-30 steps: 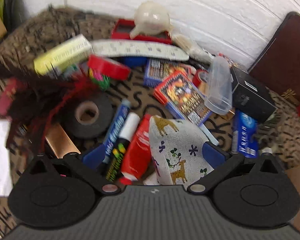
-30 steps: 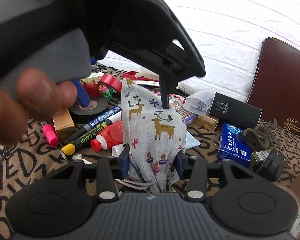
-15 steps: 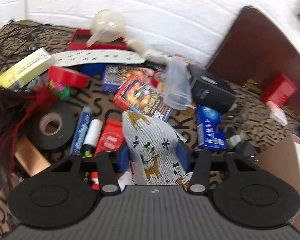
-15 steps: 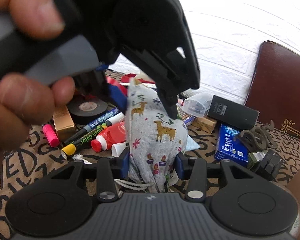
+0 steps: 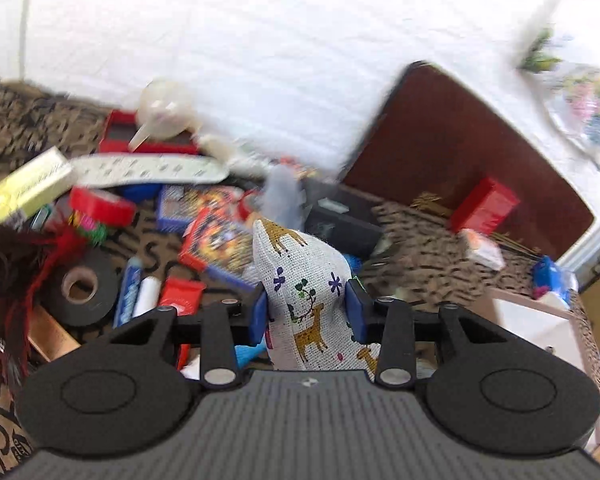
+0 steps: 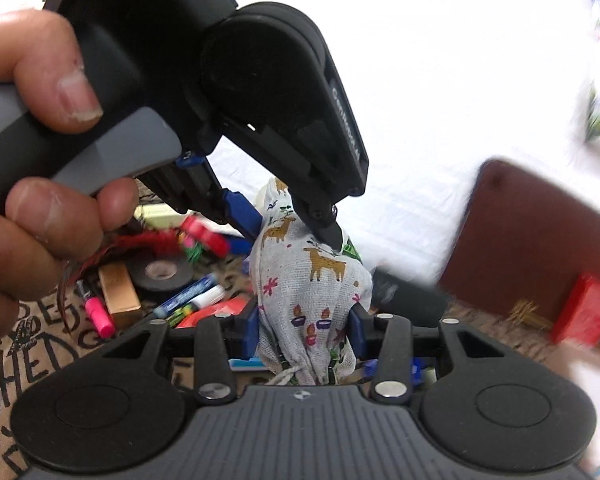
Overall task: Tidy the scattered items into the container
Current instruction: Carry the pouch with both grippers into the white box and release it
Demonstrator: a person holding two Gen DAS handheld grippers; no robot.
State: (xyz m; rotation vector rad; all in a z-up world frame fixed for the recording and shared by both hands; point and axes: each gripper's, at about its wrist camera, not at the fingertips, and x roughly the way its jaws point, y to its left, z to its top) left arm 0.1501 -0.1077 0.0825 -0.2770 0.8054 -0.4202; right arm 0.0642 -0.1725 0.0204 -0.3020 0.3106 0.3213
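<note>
Though blur smears the clutter at left, the left claw [image 5: 306, 316], jaws closing, pinches the pouch [image 5: 304, 280] above the counter [image 5: 420, 240]; the right claw [image 6: 304, 330] grips its drawstring end, whose bottom is hidden behind the claw body

Bright, even light; white wall [image 5: 280, 40] blown out, clutter motion-blurred (fisheye bending at edges)
</note>
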